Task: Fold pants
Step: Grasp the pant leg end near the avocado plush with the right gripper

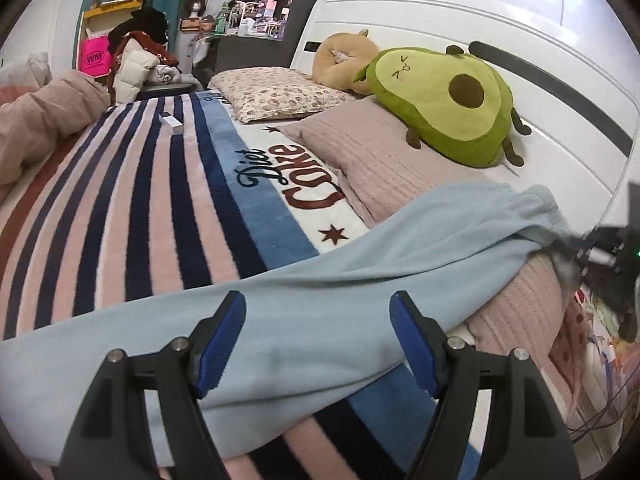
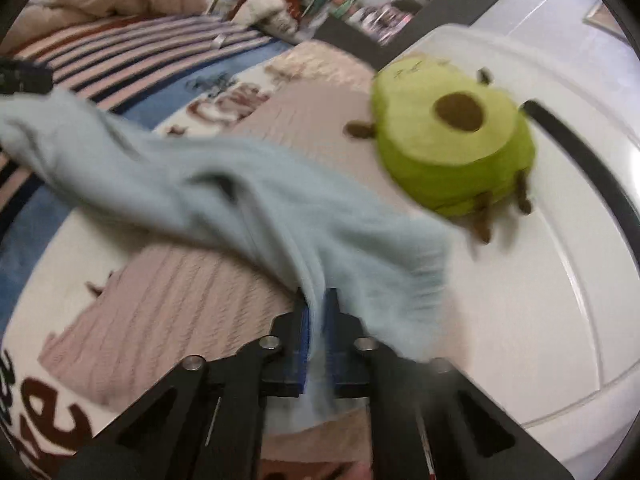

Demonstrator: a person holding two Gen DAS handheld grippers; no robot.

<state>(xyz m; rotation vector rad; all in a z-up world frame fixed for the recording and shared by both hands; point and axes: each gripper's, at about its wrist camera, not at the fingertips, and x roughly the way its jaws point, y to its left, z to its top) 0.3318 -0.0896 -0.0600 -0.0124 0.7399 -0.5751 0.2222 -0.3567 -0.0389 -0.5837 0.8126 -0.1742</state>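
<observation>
The pale blue pants lie stretched across the striped blanket on the bed, one end draped over the pink pillow just below the avocado plush. The right gripper has its jaws clamped on that end. The left gripper hovers above the pants, jaws wide, holding nothing.

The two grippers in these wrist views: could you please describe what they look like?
Both look alike. The left gripper has two black, angular fingers with triangular cut-outs, silver round pins at the joints, and ribbed blue pads on the inner faces. The right gripper shows the same black fingers, silver pins and blue pads; thin cables trail near it in the left view.
</observation>
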